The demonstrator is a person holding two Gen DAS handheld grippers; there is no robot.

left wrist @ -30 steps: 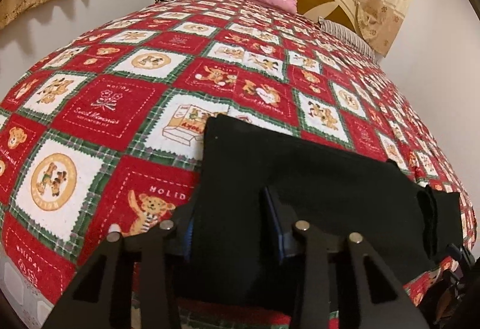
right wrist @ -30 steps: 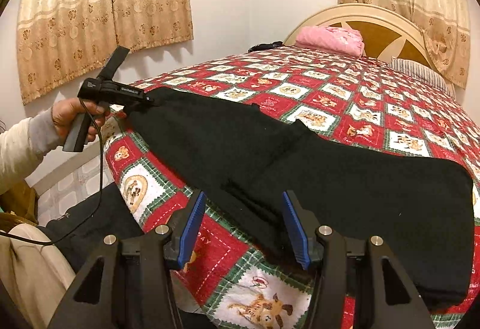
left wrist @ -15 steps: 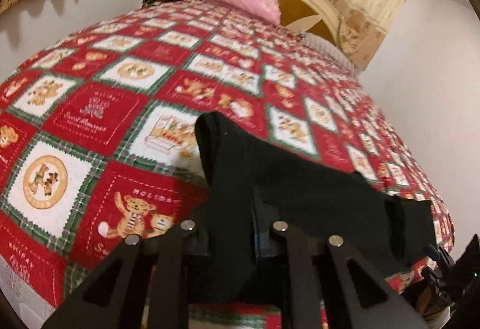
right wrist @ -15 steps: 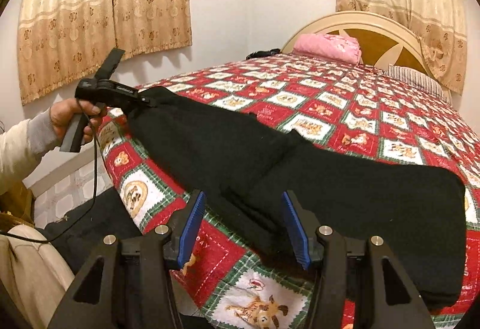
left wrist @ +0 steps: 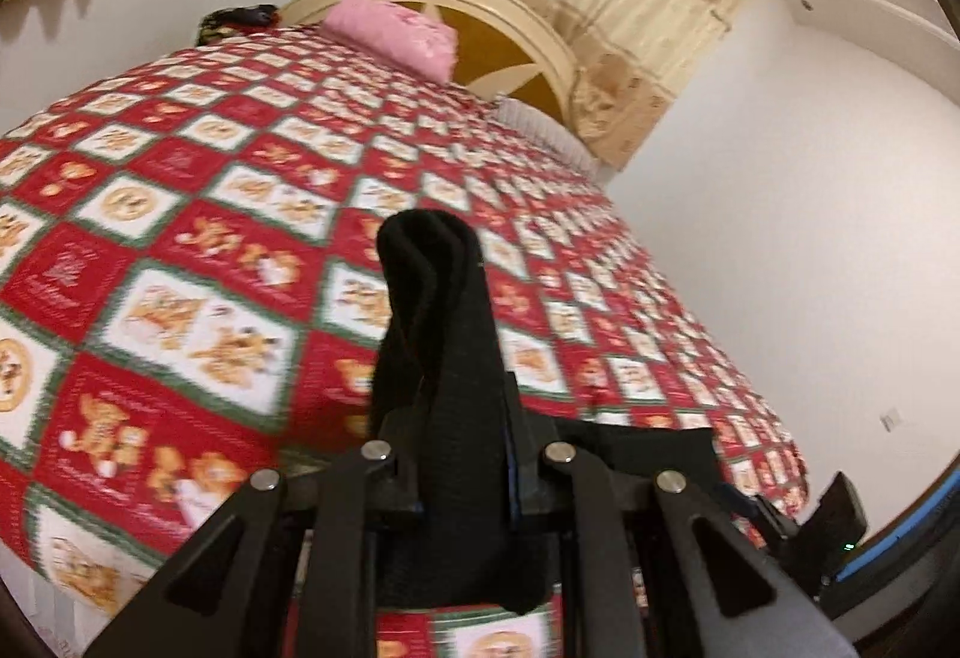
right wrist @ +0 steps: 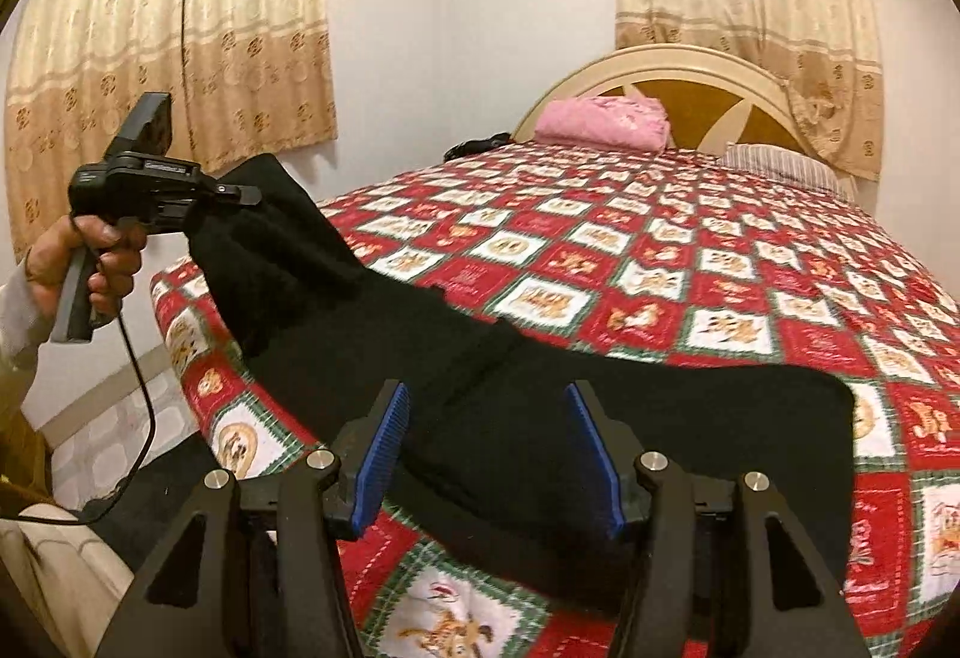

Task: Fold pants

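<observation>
Left wrist view: the left hand-held gripper (left wrist: 462,472) is clenched on a bunched end of the black pants (left wrist: 441,334), which stands up between its fingers above the quilt (left wrist: 198,250). More black cloth lies low at the right on the near edge of the bed. A pink pillow (left wrist: 393,33) sits far off by the headboard (left wrist: 510,21).

Right wrist view: the right hand-held gripper (right wrist: 489,454) is released, its blue pads (right wrist: 384,448) spread apart, hovering over the middle of the pants (right wrist: 600,418). The pants stretch across the near part of the bed; their right portion lies flat on the quilt (right wrist: 690,262), while the left end is lifted off it, grasped by the left hand-held gripper (right wrist: 237,196) held in the person's hand (right wrist: 90,256).
</observation>
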